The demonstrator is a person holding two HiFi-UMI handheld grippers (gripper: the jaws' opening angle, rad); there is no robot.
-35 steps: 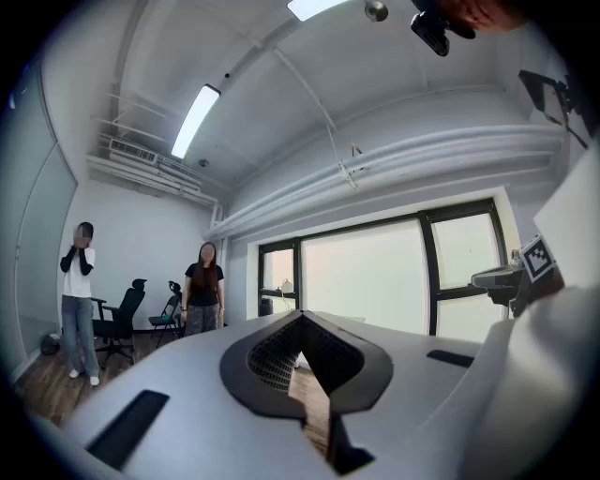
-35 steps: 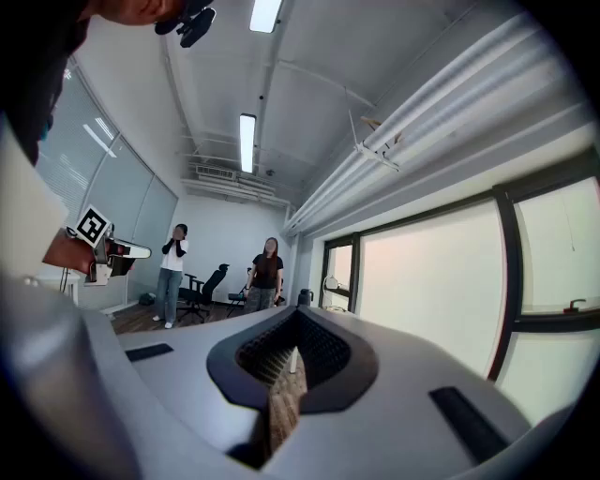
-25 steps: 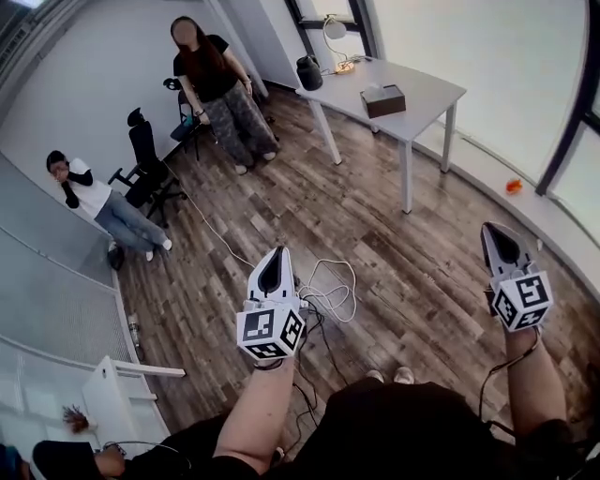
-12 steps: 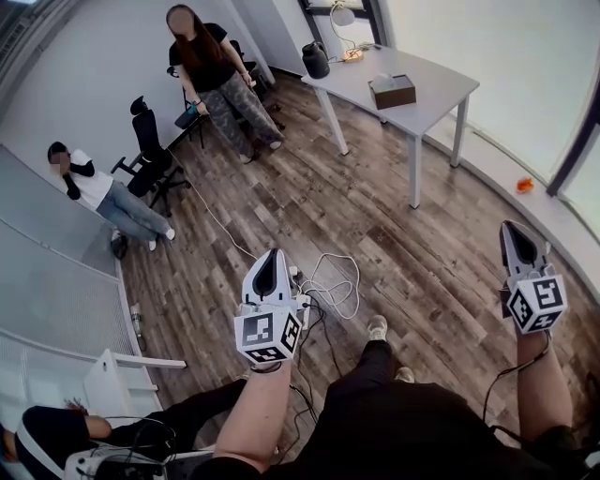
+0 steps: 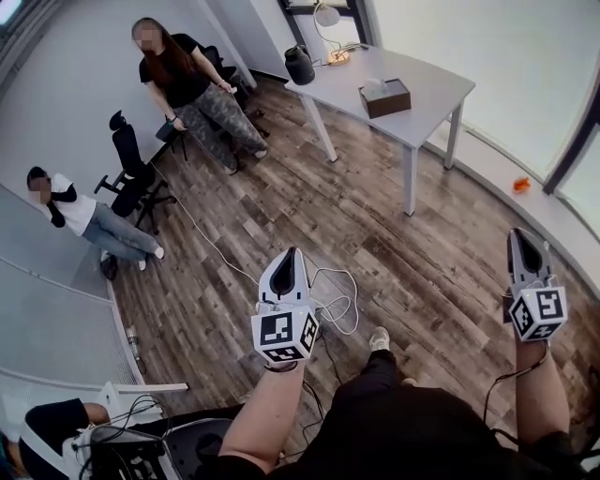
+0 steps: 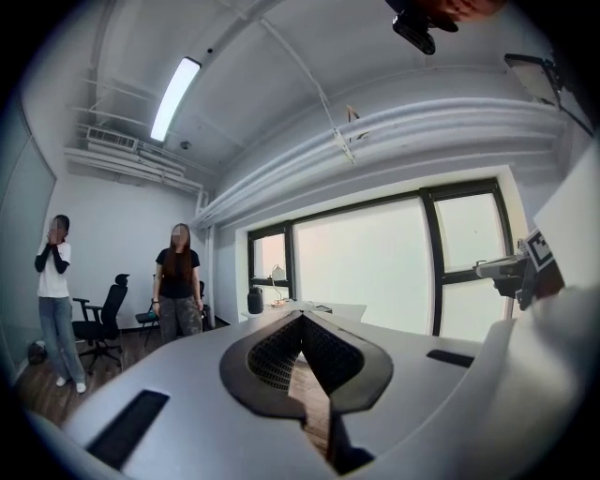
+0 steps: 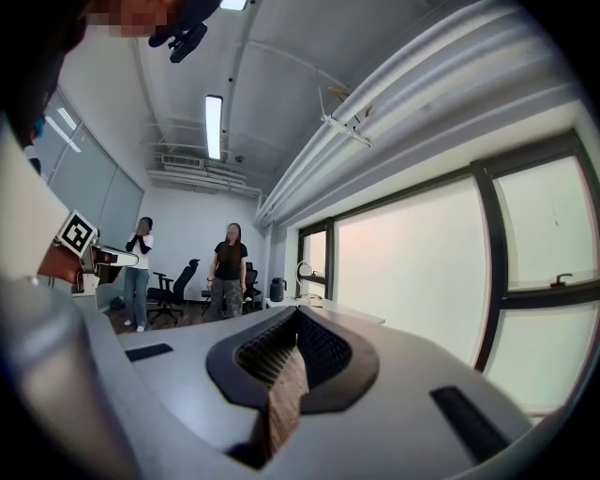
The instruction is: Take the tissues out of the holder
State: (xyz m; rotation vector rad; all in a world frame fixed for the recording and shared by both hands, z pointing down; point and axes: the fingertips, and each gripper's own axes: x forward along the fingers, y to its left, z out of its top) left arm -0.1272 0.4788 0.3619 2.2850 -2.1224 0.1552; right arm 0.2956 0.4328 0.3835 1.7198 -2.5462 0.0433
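Observation:
A dark brown tissue holder point(image 5: 385, 99) with a white tissue point(image 5: 373, 87) sticking out of its top stands on the white table point(image 5: 427, 94) across the room. Both grippers are held in the air over the wooden floor, far from it. My left gripper point(image 5: 289, 251) is shut with nothing in it, and its jaws meet at the tip in the left gripper view point(image 6: 301, 316). My right gripper point(image 5: 517, 232) is shut and empty too, seen from behind its jaws point(image 7: 296, 312).
A black jug point(image 5: 300, 67) and a desk lamp point(image 5: 327, 16) share the table. One person point(image 5: 183, 89) stands by black office chairs point(image 5: 129, 164), another point(image 5: 70, 211) is near the left wall. A white cable point(image 5: 333, 291) lies coiled on the floor. Windows line the right side.
The view has shifted as the wearer steps forward, one shoe now out in front. The left gripper has drifted slightly right. Both grippers stay shut and empty.

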